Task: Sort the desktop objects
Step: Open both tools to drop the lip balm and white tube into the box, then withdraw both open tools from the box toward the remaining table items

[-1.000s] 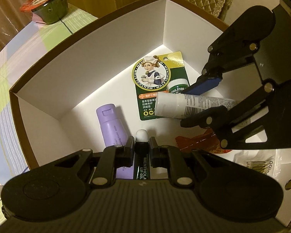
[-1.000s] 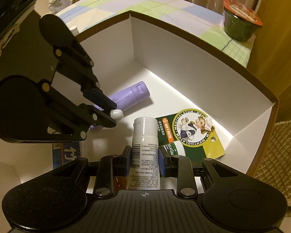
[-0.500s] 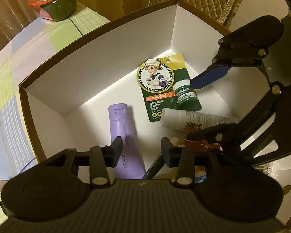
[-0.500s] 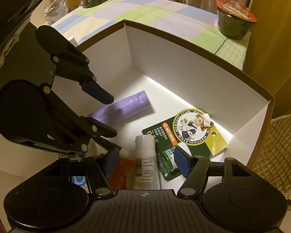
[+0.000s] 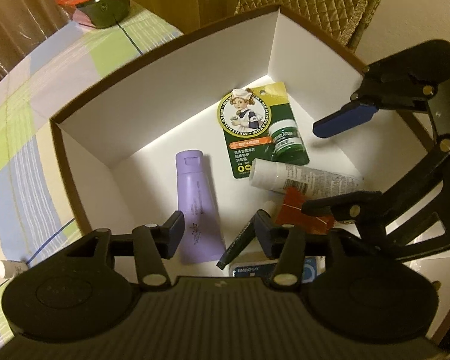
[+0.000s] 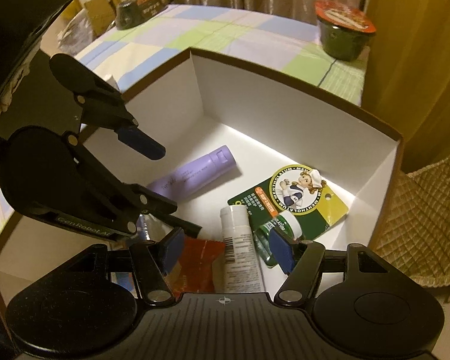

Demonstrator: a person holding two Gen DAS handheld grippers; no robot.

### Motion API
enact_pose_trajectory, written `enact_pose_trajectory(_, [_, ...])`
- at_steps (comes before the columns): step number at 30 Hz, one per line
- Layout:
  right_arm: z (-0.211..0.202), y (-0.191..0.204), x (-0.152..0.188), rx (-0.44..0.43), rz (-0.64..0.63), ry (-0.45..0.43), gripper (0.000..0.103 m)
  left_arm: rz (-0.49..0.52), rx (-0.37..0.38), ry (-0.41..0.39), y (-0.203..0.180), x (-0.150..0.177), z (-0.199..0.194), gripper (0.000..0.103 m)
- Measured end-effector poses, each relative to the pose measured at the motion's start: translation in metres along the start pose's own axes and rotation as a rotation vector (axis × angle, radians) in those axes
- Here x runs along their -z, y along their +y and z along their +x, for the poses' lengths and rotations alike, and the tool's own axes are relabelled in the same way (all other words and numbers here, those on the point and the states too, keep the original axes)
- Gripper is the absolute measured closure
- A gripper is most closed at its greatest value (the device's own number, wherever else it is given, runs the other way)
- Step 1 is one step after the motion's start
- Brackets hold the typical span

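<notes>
Both tools hang over the white box point(image 5: 171, 96), jaws spread wide and holding nothing: the left tool point(image 5: 219, 231) at the lower centre, the right tool point(image 6: 225, 247) likewise. On the box floor lie the purple tube point(image 5: 196, 207), the white tube point(image 6: 241, 258) and the green card point(image 6: 297, 198), near each other.

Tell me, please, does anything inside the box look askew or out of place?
Nothing is spilled or damaged. The white tube lies partly across the green Mentholatum card, and a red packet lies against the tube; the purple tube lies flat, apart.
</notes>
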State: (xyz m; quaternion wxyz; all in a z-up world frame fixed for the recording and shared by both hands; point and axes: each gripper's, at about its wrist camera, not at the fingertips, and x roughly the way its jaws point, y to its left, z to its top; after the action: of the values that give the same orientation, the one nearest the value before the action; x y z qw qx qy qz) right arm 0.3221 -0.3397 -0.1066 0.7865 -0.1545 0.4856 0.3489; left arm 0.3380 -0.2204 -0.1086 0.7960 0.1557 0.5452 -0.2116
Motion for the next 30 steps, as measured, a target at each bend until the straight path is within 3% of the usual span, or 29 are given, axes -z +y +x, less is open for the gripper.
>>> enact_pose_trajectory(1, [-0.003, 0.002, 0.001, 0.004, 0.008, -0.009, 0.028, 0.001, -0.003, -0.008, -0.001, 0.001, -0.003, 0.043])
enact_pose_trajectory(3, [-0.01, 0.006, 0.004, 0.022, 0.025, -0.031, 0.015, 0.008, -0.01, -0.021, -0.002, 0.003, -0.01, 0.041])
enact_pose_trajectory(16, [-0.048, 0.037, 0.02, 0.137, 0.168, -0.107, 0.015, 0.056, -0.038, -0.1, -0.003, 0.023, -0.05, 0.039])
enact_pose_trajectory(30, [-0.081, 0.067, 0.039, 0.237, 0.405, -0.15, 0.015, 0.106, -0.026, -0.142, 0.0, 0.059, -0.089, 0.035])
